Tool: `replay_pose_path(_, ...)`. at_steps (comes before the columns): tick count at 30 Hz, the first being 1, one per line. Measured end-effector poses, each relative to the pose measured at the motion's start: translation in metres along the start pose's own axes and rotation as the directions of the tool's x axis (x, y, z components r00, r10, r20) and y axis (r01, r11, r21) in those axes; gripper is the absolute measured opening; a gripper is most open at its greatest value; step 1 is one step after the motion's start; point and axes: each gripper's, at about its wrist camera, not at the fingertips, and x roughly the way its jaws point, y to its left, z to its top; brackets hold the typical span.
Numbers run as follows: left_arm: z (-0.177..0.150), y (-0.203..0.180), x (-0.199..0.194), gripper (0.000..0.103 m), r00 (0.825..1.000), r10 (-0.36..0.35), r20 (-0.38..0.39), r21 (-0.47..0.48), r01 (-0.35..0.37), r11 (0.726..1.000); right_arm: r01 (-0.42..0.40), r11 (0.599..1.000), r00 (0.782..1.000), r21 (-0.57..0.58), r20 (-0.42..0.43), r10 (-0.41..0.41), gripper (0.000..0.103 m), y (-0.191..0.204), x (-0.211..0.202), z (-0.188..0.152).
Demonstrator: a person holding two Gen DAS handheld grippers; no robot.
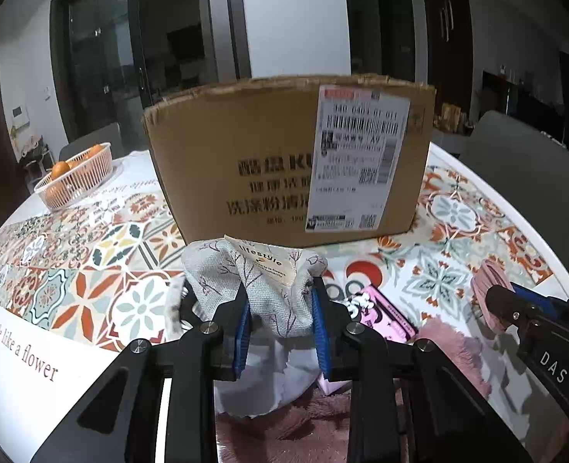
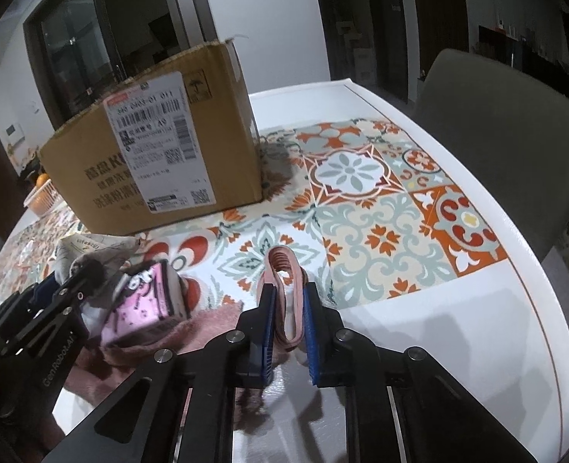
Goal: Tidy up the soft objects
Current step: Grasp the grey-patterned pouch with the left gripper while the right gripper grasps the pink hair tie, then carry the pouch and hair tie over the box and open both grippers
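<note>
Left wrist view: the left tongs (image 1: 280, 308) are clamped on a bunched grey linen pouch with a branch print and a cream "lifestyle" paper tag (image 1: 263, 281), its cloth pinched between the blue ribbed pads (image 1: 243, 322). Straight ahead of the tips stands the brown corrugated cardboard box with a white shipping label (image 1: 269, 162), top open, its near wall just beyond the pouch. Beneath and to the right of the tongs lie a pink cartoon-print sock (image 1: 380, 312) and a dusty-pink fluffy towel (image 1: 454, 347); far off to the left sits a peach plastic basket of oranges (image 1: 76, 177) on the tile-patterned tablecloth (image 1: 103, 270). To do this step well, the pouch likely needs lifting clear above the box's ragged rim before release, since the dangling cloth could snag there.

Right wrist view: the right tongs (image 2: 289, 324) are closed on a folded dusty-pink ribbed fabric band (image 2: 282, 270), which stands up between the pads and pokes past the tips. The box lies ahead and to the left, well apart. The left tongs and the sock sit just to the left. Moving one load at a time would seem wise, to keep the tongs from crossing.
</note>
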Motion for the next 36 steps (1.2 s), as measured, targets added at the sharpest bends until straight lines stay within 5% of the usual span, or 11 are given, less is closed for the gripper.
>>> replay_pose_path(18, 0.021, 0.014, -0.059, 0.028, 0.993, -0.052, 0.107, -0.022, 0.055, 0.998, -0.054, 0.998, 0.993, -0.032, 0.107, 0.057, 0.016, 0.02, -0.053, 0.018)
replay_pose_path(36, 0.048, 0.038, -0.111, 0.028, 0.966, -0.066, 0.252, -0.011, 0.071, 0.997, -0.099, 0.99, 0.964, -0.102, 0.236, 0.12, 0.016, 0.057, -0.102, 0.044)
